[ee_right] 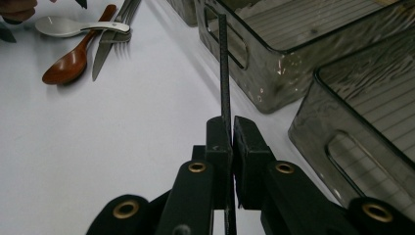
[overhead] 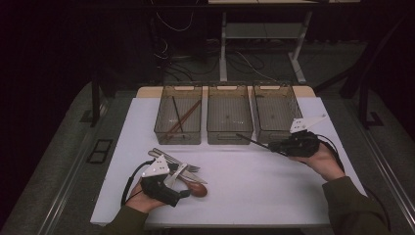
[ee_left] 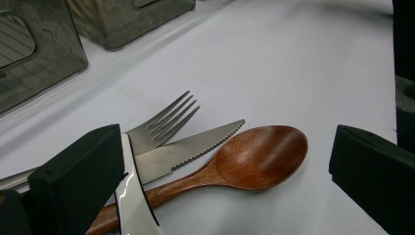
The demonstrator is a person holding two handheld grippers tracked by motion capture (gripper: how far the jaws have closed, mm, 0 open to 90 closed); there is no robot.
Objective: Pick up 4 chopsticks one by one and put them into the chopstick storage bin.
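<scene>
Right gripper view: right hand-held gripper (ee_right: pixel 230 134) clamps a black chopstick (ee_right: pixel 223 63).

In the left gripper view, the left jaw covers the handles of the fork (ee_left: pixel 166 120) and the knife (ee_left: pixel 195 147), and the handle of the wooden spoon (ee_left: pixel 254 156) is cut by the bottom edge. A white spoon (ee_left: pixel 132 205) is partly behind the same jaw. In the right gripper view, the black chopstick (ee_right: pixel 223 68) is hidden where the closed jaws pinch it, and the right bin (ee_right: pixel 362 112) is cut by the picture's edge. In the high view, the contents of the left bin (overhead: pixel 178 120) are too dim to name surely.
</scene>
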